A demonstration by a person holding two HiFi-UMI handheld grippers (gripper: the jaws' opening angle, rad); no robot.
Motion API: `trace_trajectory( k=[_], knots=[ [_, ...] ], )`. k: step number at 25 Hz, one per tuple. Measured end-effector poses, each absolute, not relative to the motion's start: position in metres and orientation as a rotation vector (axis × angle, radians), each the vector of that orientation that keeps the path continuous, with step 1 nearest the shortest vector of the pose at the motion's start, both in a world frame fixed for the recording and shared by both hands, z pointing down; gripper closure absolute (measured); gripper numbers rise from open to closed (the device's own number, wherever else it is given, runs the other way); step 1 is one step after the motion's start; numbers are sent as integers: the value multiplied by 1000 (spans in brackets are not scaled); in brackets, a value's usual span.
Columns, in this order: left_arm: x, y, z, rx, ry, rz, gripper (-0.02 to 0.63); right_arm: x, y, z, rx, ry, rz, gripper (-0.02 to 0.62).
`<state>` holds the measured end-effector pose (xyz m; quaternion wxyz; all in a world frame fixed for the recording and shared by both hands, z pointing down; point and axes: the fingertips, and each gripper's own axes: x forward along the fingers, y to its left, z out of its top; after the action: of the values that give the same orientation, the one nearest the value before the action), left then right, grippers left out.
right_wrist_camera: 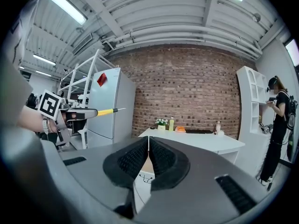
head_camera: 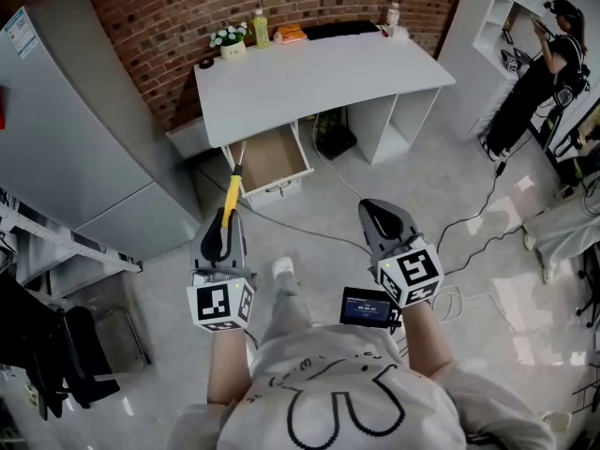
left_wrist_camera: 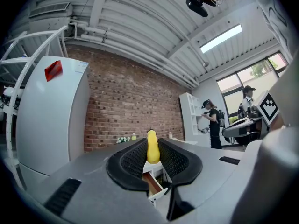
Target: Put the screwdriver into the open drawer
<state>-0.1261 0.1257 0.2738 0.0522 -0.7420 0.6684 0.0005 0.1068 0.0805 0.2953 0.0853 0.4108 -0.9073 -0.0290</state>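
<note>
Nearest the head camera is the person's grey shirt [head_camera: 347, 411] with its dark line drawing. Both forearms reach forward from it over the pale floor [head_camera: 394, 176]. A tall grey refrigerator [head_camera: 75, 129] stands at the left against the brick wall [head_camera: 169, 7]. Beside it the white desk [head_camera: 319, 82] also backs onto the wall. The open drawer [head_camera: 272, 157] is pulled out from under the desk's left end, its brown bottom showing. At the far right a second person [head_camera: 548, 59] stands at a white shelf unit [head_camera: 511, 7].

The left hand-held gripper [head_camera: 223, 225] is clenched on the yellow screwdriver [head_camera: 231, 193]. In the left gripper view the handle sits between the two ribbed pads, which press on it from either side. The screwdriver points ahead toward the drawer. In the head view its shaft tip lies over the drawer's left edge, though whether it is above the drawer or short of it cannot be told. The right hand-held gripper [head_camera: 379, 212] is level with the left and well apart from it, its jaws closed together on nothing. A small screen [head_camera: 366, 307] sits by the right wrist.

Along the desk's back edge stand a pot of white flowers [head_camera: 230, 40], a yellow-green bottle [head_camera: 261, 26], an orange item [head_camera: 292, 34] and a small clear bottle [head_camera: 393, 14]. Dark cables [head_camera: 487, 204] trail across the floor.
</note>
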Motion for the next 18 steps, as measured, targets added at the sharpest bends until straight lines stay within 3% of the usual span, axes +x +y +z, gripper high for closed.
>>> trace_trajectory(
  k=[18],
  knots=[
    [-188, -64, 287, -2366, 1944, 10, 525, 47, -90, 295, 1304, -2640, -94, 574]
  ],
)
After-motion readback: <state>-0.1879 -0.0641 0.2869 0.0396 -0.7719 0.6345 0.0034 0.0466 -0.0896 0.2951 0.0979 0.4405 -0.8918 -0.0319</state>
